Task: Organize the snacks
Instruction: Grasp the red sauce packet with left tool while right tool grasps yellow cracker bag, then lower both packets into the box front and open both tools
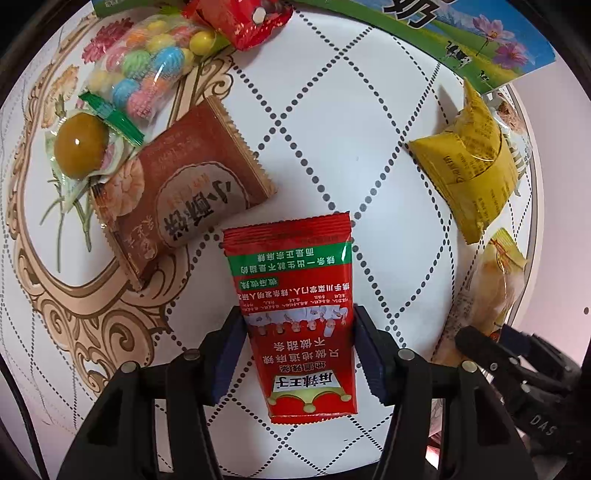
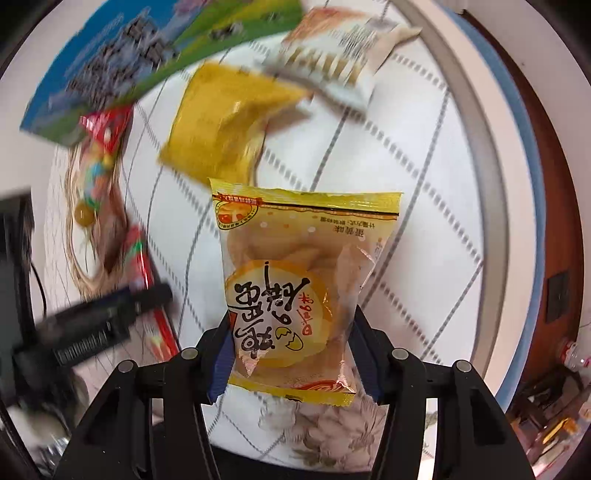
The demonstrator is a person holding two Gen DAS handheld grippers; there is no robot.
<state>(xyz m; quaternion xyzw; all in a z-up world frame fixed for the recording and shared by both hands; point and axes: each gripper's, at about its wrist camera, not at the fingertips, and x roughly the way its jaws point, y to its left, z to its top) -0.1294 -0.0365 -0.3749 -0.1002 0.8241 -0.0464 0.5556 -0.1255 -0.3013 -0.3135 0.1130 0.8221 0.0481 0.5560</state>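
**Both tools gripping a snack packet over the patterned surface**

The left tool [image 1: 299,347] is clamping a red spicy-strip packet [image 1: 295,314] by its lower half, one blue pad pressing on each long edge, so the packet is standing up the middle of the left wrist view. Beyond it the white surface [image 1: 332,129] with its dotted diamond pattern is carrying the other snacks. A brown biscuit packet [image 1: 184,192] is lying at centre left, just beside the red packet's top corner. A wrapped brown-yellow candy [image 1: 81,146] is sitting at the left, touching the biscuit packet, and a clear bag of coloured candies [image 1: 147,70] is lying at upper left. A small red wrapper [image 1: 240,22] is lying at the top edge, and a milk carton [image 1: 461,40] is stretching across the upper right. A mustard-yellow packet [image 1: 476,162] is resting at the right.

The right tool [image 2: 291,350] is clamping a yellow egg-cake packet [image 2: 295,280] at its lower sides, holding it upright in the centre of the right wrist view. That view is blurring with motion. Behind the cake, the mustard-yellow packet [image 2: 225,125] is lying at upper centre and a pale packet [image 2: 340,55] at upper right, near the surface's rim. The left tool is showing as a dark shape at lower left.
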